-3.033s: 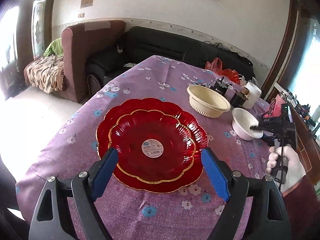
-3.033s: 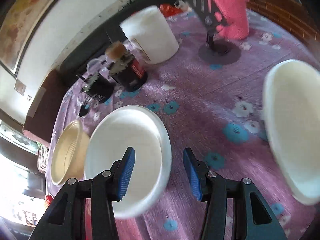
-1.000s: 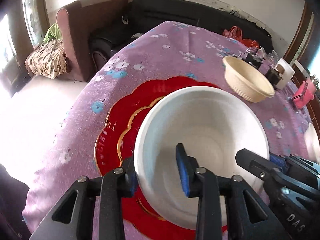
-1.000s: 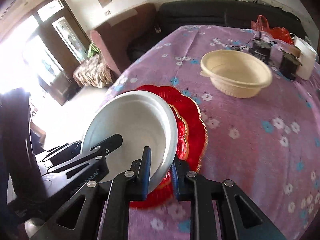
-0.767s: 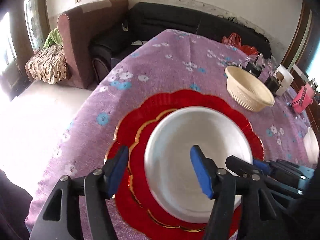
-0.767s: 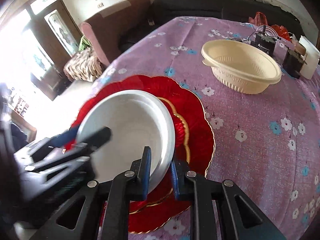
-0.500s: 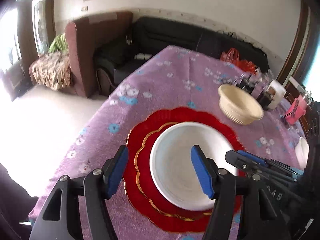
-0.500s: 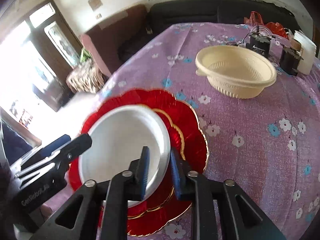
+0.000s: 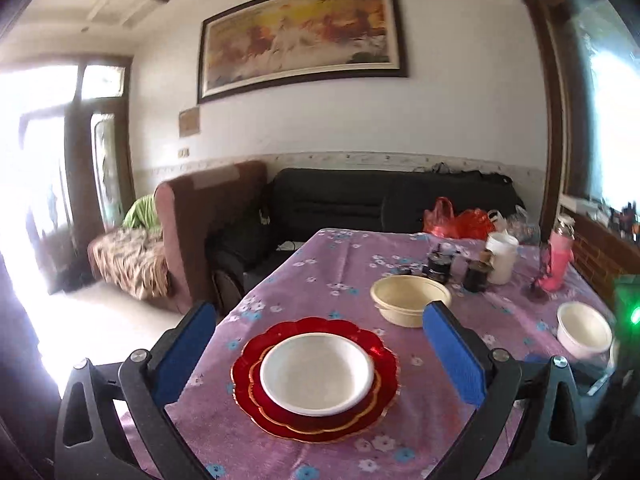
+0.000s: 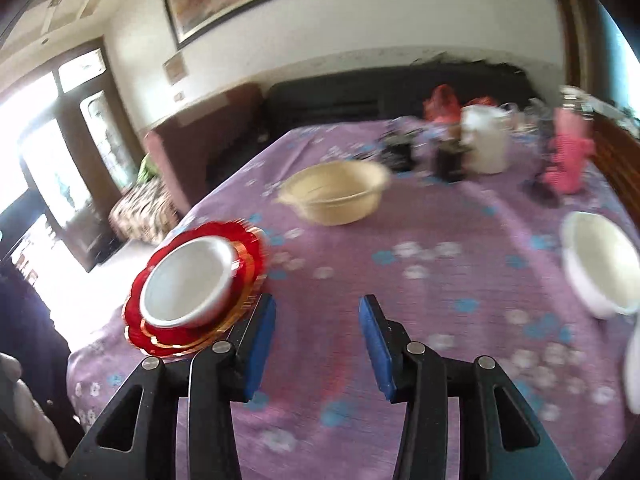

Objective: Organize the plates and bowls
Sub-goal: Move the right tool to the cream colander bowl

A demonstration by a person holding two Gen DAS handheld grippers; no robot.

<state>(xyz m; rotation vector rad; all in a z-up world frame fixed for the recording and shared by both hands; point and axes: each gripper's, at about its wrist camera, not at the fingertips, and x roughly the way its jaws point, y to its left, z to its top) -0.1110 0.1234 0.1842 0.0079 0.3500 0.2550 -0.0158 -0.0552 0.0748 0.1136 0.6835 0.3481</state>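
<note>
While both claws are spreading with nothing between them, left gripper and right gripper, the shallow white plastic bowl is sitting on 2 stacked red scalloped plates on the purple floral tablecloth.

Right wrist view smeared by motion: tablecloth flowers are soft blots, cream bowl rim doubled. Dark jars unreadable. Right white bowl cut by the frame edge. Left wrist view: left window blown out; green-lit device cropped, unidentifiable.
</note>
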